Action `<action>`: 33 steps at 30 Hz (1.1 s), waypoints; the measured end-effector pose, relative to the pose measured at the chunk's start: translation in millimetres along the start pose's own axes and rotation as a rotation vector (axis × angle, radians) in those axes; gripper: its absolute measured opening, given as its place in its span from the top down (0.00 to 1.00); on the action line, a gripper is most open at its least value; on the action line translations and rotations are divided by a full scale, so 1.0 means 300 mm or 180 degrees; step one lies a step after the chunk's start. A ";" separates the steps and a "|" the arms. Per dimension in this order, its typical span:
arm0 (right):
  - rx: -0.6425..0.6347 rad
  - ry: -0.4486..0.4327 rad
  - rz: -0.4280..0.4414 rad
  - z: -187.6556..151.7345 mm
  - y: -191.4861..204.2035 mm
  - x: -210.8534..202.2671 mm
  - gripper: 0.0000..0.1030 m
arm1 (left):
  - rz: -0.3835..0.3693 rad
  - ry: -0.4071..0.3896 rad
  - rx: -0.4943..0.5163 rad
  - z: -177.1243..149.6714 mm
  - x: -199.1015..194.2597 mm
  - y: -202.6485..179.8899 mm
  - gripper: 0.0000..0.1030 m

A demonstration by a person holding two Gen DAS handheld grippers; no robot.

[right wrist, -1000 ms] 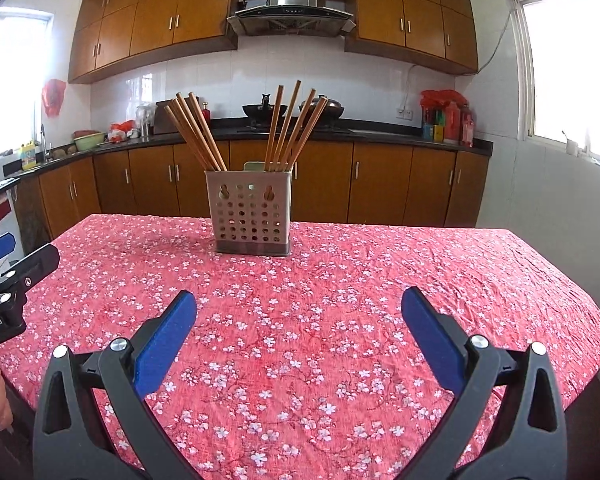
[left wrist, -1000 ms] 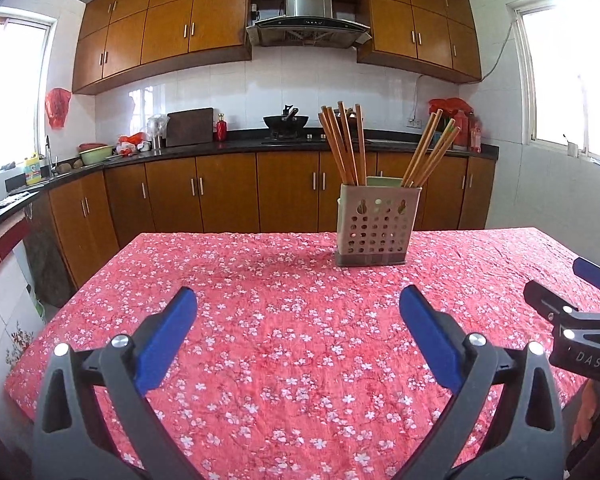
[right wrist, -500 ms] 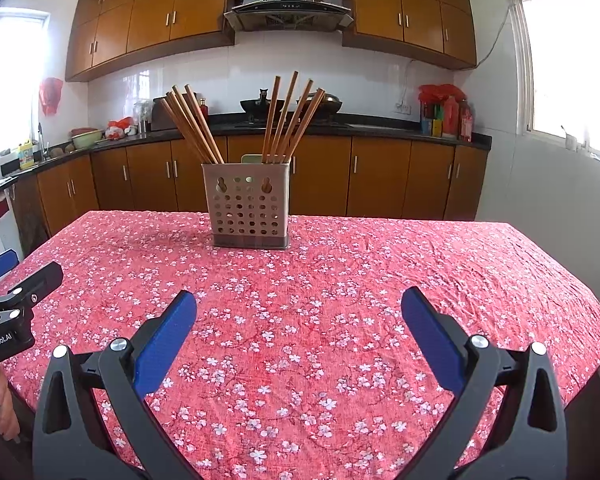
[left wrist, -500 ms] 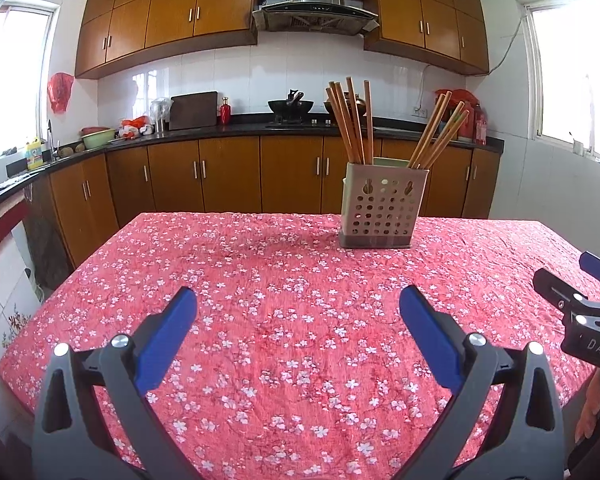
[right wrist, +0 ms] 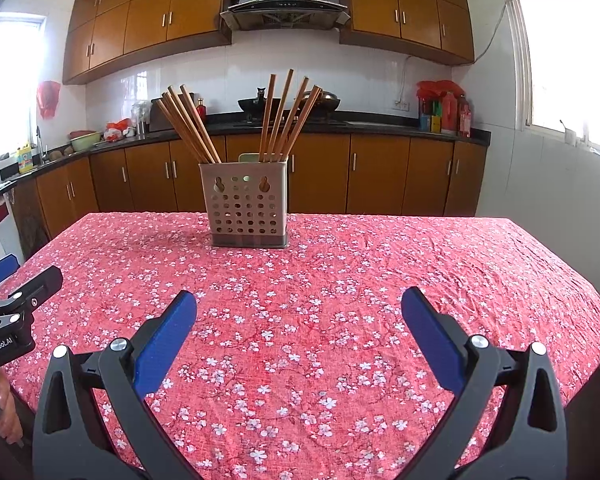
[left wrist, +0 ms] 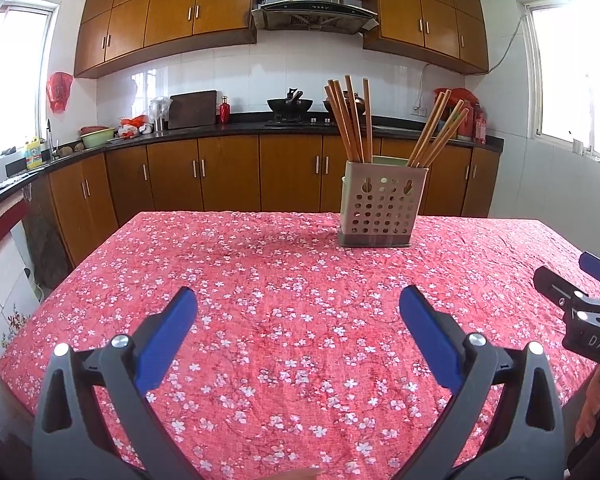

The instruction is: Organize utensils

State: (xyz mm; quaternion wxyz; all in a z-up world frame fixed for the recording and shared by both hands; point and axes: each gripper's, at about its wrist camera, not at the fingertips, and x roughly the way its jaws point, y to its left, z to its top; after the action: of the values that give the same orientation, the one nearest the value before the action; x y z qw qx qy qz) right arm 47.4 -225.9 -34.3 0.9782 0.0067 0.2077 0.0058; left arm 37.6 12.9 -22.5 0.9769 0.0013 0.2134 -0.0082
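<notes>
Fingers [left wrist: 180, 312] of both grippers wide apart, empty, seemingly farther from the chopstick holder [left wrist: 382, 204] than before.

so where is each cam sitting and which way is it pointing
Left wrist: rides the left gripper, facing across the floral tablecloth to the chopstick holder, right of centre; the right gripper shows at the right edge with a bit of hand below it.
Right wrist: rides the right gripper, facing the same holder, left of centre; left gripper at the left edge.
Shared: holder, chopsticks, tablecloth, kitchen cabinets, range hood.
</notes>
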 end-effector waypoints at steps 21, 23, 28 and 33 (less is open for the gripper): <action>0.0046 0.0011 -0.0015 0.003 0.004 0.004 0.02 | -0.0003 0.0001 0.0017 0.004 0.001 -0.008 0.04; 0.0046 0.0011 -0.0014 0.003 0.004 0.004 0.02 | -0.0002 -0.0001 0.0020 0.004 0.001 -0.008 0.04; 0.0049 0.0016 -0.0016 0.002 0.006 0.005 0.02 | -0.0001 0.0003 0.0019 0.005 0.002 -0.009 0.04; 0.0047 0.0023 -0.0012 0.001 0.007 0.005 0.02 | -0.0007 0.0007 0.0018 0.005 0.003 -0.009 0.04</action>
State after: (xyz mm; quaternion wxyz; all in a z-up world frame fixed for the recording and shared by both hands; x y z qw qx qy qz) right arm 49.0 -223.9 -34.7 0.9774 0.0134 0.2112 0.0026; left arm 39.0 10.2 -21.4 0.9767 0.0038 0.2144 -0.0099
